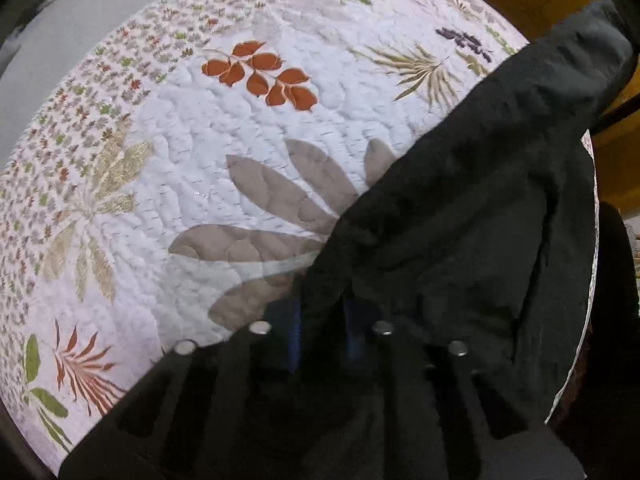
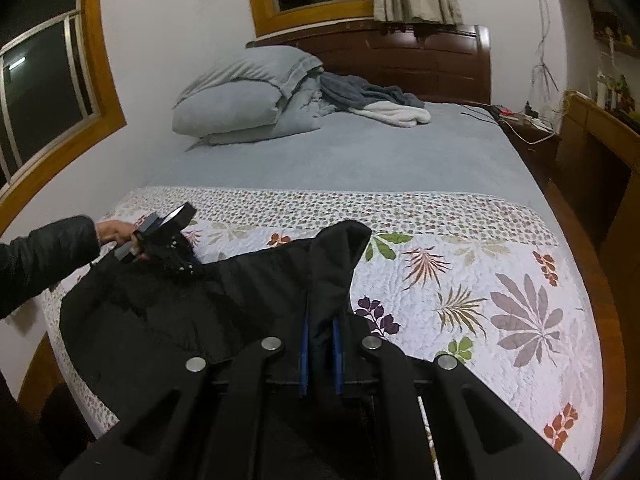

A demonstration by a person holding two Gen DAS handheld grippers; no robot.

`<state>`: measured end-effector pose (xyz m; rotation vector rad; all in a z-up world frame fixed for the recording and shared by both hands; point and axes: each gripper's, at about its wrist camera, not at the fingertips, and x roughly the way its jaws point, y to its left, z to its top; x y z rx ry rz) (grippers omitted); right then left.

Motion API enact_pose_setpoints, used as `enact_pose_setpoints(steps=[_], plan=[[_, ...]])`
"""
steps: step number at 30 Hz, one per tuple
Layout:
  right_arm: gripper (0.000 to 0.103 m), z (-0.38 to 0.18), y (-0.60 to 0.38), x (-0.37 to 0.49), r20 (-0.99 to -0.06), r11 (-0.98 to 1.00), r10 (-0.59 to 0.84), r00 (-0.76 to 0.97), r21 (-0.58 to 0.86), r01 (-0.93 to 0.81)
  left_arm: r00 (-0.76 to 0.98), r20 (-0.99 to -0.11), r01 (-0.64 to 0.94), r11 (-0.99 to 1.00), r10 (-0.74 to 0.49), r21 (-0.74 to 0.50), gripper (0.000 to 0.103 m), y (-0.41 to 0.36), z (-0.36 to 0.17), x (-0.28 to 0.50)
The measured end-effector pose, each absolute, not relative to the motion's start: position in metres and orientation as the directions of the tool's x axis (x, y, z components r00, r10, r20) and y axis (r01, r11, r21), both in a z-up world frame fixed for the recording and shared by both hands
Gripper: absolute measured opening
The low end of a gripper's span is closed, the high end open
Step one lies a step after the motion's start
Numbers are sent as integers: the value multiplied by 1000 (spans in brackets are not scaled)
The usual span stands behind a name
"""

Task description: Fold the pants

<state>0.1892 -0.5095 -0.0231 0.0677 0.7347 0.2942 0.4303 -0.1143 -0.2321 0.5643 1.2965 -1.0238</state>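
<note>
A bedroom: the bed's leaf-print quilt (image 2: 500,280) carries the black pants (image 2: 192,312). My right gripper (image 2: 320,354) and left gripper (image 1: 320,320) each pinch a fold of them between nearly closed fingers. Thick cloth could slip free if I pull unevenly.

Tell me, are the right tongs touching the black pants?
Touching. The right wrist view shows the right tongs pinching a raised fold of the black pants between both blue fingers, with no gap.
</note>
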Motion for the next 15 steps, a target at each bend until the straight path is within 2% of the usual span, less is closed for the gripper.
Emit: enact_pose_setpoints(steps=[7,12,15], plan=[[9,-24,-538,176,-609,963,257,750,222,-149,153,-880,807,571,-449,-151,6,-68,-156,387],[9,-19,-548,160,-555,955,258,791,270,-122,307,-828,755,650,-470,-89,6,-45,-93,308],[9,-22,-547,152,-554,957,244,796,269,-106,358,-815,717,693,-456,-73,6,-38,-78,256]])
